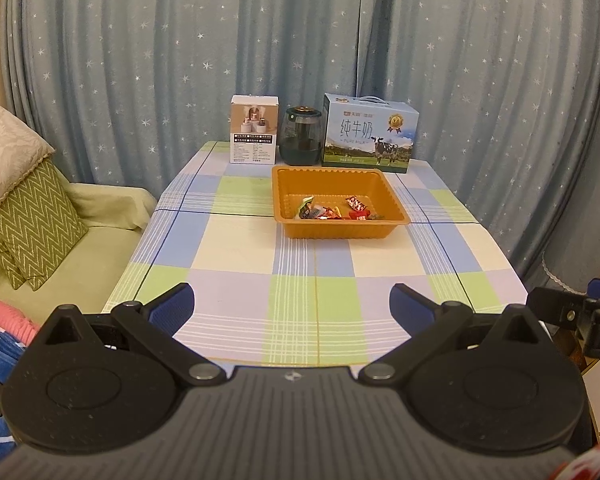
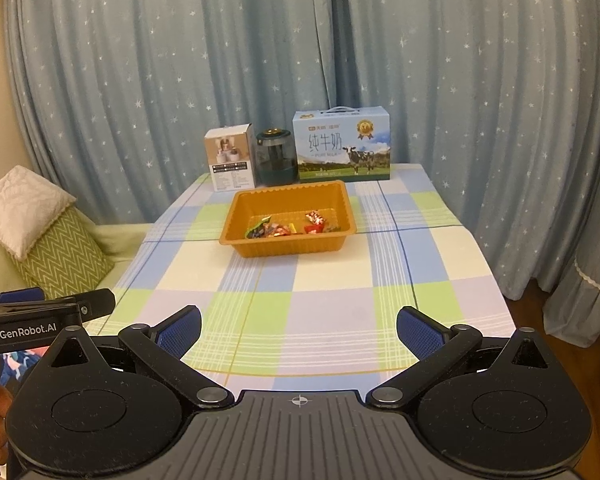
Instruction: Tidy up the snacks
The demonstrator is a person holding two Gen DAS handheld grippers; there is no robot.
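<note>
An orange plastic tray sits past the middle of the checked table. Several wrapped snacks lie along its near inner side, red and green wrappers among them. My left gripper hovers open over the table's near edge, nothing between its blue pads. My right gripper is open too, held over the near edge and well short of the tray. In the right wrist view the left gripper's body shows at the left edge; in the left wrist view the right gripper's finger shows at the right.
At the table's far end stand a white product box, a dark glass jar and a blue milk carton box. A sofa with cushions borders the left. Blue curtains hang behind.
</note>
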